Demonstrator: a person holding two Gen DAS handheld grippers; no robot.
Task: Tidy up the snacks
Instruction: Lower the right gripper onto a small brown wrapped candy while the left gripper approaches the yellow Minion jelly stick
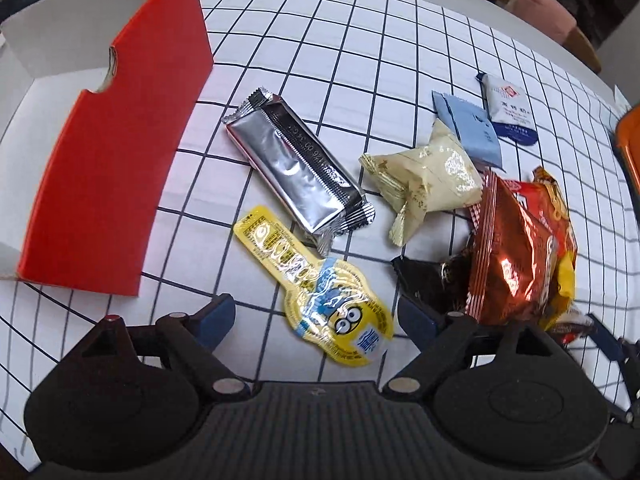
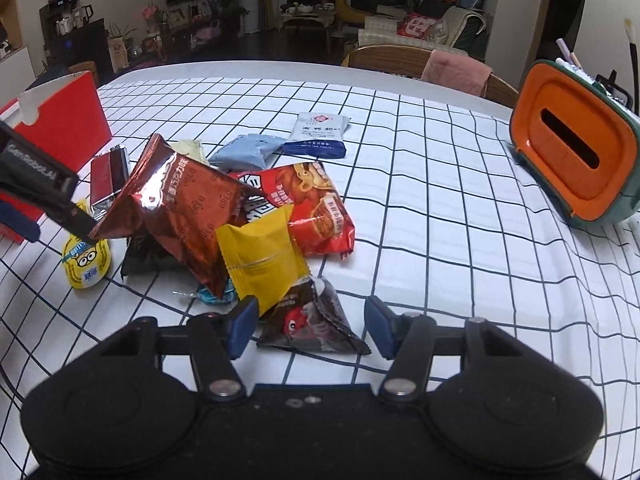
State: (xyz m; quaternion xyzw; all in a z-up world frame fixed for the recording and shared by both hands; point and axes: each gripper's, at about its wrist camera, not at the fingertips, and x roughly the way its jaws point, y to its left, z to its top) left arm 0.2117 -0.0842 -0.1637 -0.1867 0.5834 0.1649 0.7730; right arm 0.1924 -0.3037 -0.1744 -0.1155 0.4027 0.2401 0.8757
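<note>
We begin at the left hand-held gripper point(image 1: 316, 316), which points steeply down with its jaws wide apart and nothing pressed between them; the round end of the yellow cartoon packet point(image 1: 320, 286) lies flat on the surface point(image 1: 360, 32) exactly in the gap. The long axis of this packet runs away from the gripper toward the upper left, so it points roughly at the red box point(image 1: 108, 160), which stands open just beside it on the left. We judge that the left hand is the nearer one for this packet, and the way to the box is short and free. Beyond the packet lies the silver bar point(image 1: 298, 168), on a similar diagonal, and to the right the cream packet point(image 1: 424, 180) and the copper bag point(image 1: 516, 256), which almost touches the right finger. The right hand-held gripper point(image 2: 310, 326) is half open and holds nothing yet; the dark triangular packet point(image 2: 312, 320) lies between its pads, not squeezed as far as we can see. The yellow packet point(image 2: 260, 256) leans on the pile just behind it. To the right the checked surface is bare up to the orange container point(image 2: 576, 144).
</note>
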